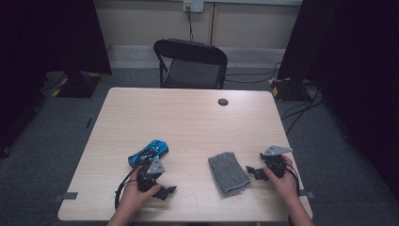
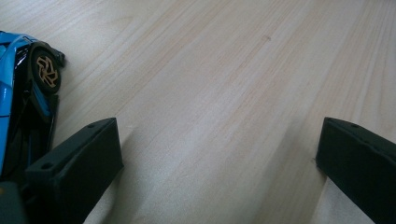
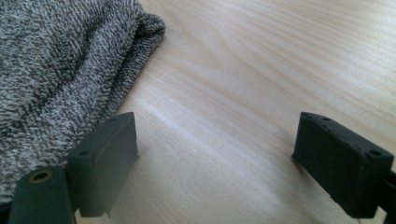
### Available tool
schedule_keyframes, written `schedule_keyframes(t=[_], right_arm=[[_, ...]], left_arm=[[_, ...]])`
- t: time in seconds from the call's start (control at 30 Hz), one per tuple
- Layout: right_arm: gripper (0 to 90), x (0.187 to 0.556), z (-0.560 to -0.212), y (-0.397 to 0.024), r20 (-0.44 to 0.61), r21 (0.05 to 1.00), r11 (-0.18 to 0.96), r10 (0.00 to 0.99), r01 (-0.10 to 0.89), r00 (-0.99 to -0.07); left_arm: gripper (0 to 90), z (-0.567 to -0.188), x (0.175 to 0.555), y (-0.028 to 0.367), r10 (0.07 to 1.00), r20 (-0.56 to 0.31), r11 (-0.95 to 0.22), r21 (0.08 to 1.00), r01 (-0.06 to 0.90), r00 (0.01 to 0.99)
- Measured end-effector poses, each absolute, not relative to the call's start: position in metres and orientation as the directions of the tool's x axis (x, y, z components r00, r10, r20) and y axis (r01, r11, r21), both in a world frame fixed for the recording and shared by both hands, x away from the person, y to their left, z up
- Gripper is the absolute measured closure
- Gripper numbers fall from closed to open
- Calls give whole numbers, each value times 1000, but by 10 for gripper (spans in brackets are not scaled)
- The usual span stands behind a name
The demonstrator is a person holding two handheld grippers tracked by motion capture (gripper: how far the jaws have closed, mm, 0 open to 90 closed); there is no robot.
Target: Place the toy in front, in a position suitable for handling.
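Toy car [image 1: 148,153] sits on the table [image 1: 188,117] just beside the left gripper [image 2: 219,154], grey cloth [image 1: 228,172] just beside the right gripper [image 3: 215,158] — both sets of jaws wide open, nothing between them but bare wood.

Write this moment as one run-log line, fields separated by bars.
left gripper: open, beside toy car | right gripper: open, beside grey cloth | nothing held | both low over table
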State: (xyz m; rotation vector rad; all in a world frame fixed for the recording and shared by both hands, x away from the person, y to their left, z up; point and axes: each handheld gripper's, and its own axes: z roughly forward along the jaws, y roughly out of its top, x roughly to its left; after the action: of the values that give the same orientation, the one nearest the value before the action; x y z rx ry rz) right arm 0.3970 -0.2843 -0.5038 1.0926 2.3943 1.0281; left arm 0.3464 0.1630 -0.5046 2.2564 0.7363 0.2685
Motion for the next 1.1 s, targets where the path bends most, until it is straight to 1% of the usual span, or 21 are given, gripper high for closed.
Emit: schedule_keyframes(t=[0.63, 0.67, 0.73, 0.77, 0.8, 0.83, 0.87, 0.9, 0.93, 0.97, 1.03, 1.07, 1.1], right_arm=[[129, 398, -504, -285, 12, 722, 447, 755, 528, -656], [129, 398, -504, -285, 12, 722, 447, 755, 528, -656], [130, 398, -504, -285, 12, 722, 447, 755, 528, -656], [130, 398, -504, -285, 12, 722, 448, 754, 527, -656], [129, 398, -504, -285, 11, 722, 449, 752, 526, -659], [130, 398, -504, -285, 11, 722, 450, 752, 526, -659], [129, 398, -504, -285, 12, 722, 451, 751, 525, -661], [130, 398, -504, -285, 12, 722, 451, 751, 525, -661], [129, 398, -504, -285, 12, 722, 451, 751, 525, -661], [130, 398, -504, -285, 11, 721, 451, 751, 525, -661], [129, 398, -504, -285, 11, 722, 451, 751, 524, -660], [130, 398, -504, -285, 11, 723, 450, 751, 524, -660], [130, 398, -504, -285, 11, 722, 451, 751, 524, -661]], left_arm=[[0, -504, 342, 163, 588, -30, -566, 699, 437, 808], [7, -503, 342, 163, 582, -26, -573, 696, 433, 813], [57, -501, 341, 162, 577, -28, -575, 696, 430, 816], [57, -500, 340, 161, 583, -29, -572, 695, 436, 812], [206, -497, 340, 161, 579, -28, -574, 695, 432, 815], [214, -497, 340, 161, 579, -28, -574, 695, 432, 815], [163, -495, 340, 161, 577, -27, -583, 686, 436, 816], [140, -494, 340, 162, 582, -29, -579, 686, 439, 812], [178, -493, 340, 162, 585, -35, -572, 690, 443, 810], [192, -491, 341, 163, 588, -43, -565, 693, 448, 808], [152, -486, 342, 164, 602, -65, -546, 693, 470, 796], [166, -482, 343, 165, 609, -69, -541, 693, 477, 790], [162, -480, 343, 165, 611, -72, -535, 696, 479, 788]])
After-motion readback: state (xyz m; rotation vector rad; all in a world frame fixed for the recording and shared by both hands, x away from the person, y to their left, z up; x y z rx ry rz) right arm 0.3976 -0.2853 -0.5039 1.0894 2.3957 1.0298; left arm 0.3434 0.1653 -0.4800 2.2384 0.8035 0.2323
